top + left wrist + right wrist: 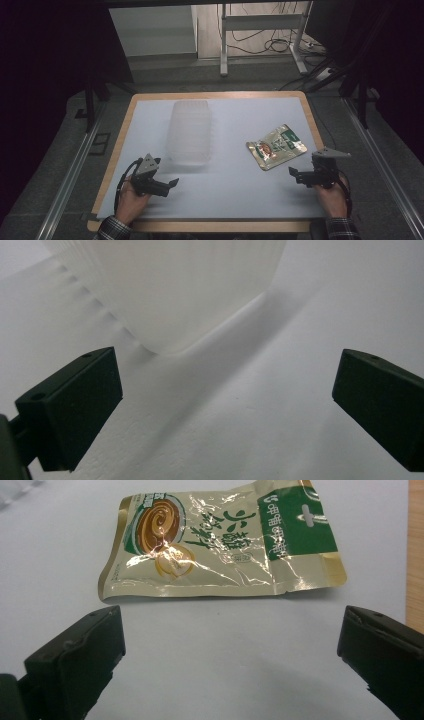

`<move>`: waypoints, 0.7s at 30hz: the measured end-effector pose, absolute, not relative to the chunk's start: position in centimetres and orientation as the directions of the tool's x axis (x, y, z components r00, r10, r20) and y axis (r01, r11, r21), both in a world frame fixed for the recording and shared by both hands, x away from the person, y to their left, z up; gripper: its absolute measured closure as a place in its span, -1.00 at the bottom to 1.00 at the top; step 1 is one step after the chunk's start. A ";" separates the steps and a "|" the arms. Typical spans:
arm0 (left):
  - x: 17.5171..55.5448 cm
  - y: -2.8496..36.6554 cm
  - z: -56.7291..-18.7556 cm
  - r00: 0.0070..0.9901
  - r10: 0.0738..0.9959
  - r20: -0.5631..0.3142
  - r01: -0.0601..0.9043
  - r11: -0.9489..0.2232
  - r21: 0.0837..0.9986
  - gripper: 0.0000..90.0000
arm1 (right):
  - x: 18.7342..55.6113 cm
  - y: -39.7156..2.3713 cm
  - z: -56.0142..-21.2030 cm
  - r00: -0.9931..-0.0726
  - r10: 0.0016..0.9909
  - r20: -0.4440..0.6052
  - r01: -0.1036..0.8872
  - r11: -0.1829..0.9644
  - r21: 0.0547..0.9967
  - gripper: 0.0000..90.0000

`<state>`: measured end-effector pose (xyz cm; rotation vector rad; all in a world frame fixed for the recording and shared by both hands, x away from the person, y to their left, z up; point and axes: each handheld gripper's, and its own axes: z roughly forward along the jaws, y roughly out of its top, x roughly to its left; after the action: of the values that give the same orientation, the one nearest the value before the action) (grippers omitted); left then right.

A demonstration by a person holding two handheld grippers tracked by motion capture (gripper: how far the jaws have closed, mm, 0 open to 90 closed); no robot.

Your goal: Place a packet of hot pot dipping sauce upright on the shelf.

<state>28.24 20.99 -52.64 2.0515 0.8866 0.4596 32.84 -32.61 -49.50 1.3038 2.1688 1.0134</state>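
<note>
the left gripper (171, 183) and right gripper (293, 173) are held low over the white table (240, 195), jaws spread wide, nothing between them. print on the gold-and-green snack pouch (220, 545) is seen in the right gripper view, flat just ahead of the jaws. the ribbed clear plastic container (190, 132) lies near the left gripper; its contents cannot be told. cables (272, 42) are seen on the floor beyond.
</note>
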 end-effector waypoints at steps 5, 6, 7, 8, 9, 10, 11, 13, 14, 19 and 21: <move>28.2 21.0 -52.6 0.684 0.729 0.006 0.423 -0.403 0.812 -1.00 | 32.9 -32.5 -49.5 -0.481 0.876 0.005 0.571 0.309 0.761 -1.00; 28.2 21.0 -52.6 0.684 0.730 0.006 0.422 -0.403 0.812 -1.00 | 32.9 -32.4 -49.5 -0.480 0.877 0.002 0.569 0.310 0.762 -1.00; 28.2 21.0 -52.6 0.683 0.730 0.006 0.423 -0.402 0.812 -1.00 | 33.0 -32.4 -49.5 -0.482 0.876 -0.001 0.566 0.312 0.763 -1.00; 28.2 21.0 -52.6 0.683 0.730 0.005 0.423 -0.402 0.812 -1.00 | 33.0 -32.4 -49.5 -0.483 0.875 -0.001 0.565 0.313 0.763 -1.00; 28.2 21.0 -52.6 0.683 0.730 0.005 0.423 -0.401 0.813 -1.00 | 33.0 -32.3 -49.5 -0.485 0.875 -0.006 0.563 0.317 0.763 -1.00; 28.2 21.0 -52.6 0.684 0.730 0.005 0.422 -0.401 0.813 -1.00 | 33.1 -32.3 -49.5 -0.487 0.874 -0.009 0.561 0.320 0.764 -1.00; 28.2 21.0 -52.6 0.684 0.729 0.005 0.422 -0.401 0.813 -1.00 | 33.1 -32.3 -49.5 -0.490 0.872 -0.008 0.560 0.322 0.764 -1.00; 28.2 21.0 -52.6 0.684 0.729 0.002 0.422 -0.398 0.814 -1.00 | 33.3 -32.3 -49.4 -0.493 0.870 -0.009 0.559 0.325 0.763 -1.00; 28.2 21.1 -52.6 0.683 0.730 -0.002 0.424 -0.395 0.815 -1.00 | 33.3 -32.2 -49.4 -0.495 0.869 -0.016 0.556 0.331 0.762 -1.00; 28.2 21.1 -52.5 0.683 0.731 -0.006 0.424 -0.390 0.817 -1.00 | 33.6 -32.0 -49.4 -0.502 0.864 -0.035 0.550 0.350 0.758 -1.00; 28.2 21.1 -52.5 0.683 0.730 -0.007 0.421 -0.387 0.821 -1.00 | 33.8 -31.9 -49.4 -0.505 0.862 -0.044 0.548 0.360 0.756 -1.00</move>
<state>28.23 21.14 -52.51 2.0314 0.8852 0.4536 33.77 -31.89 -49.41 1.2255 2.1898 0.9677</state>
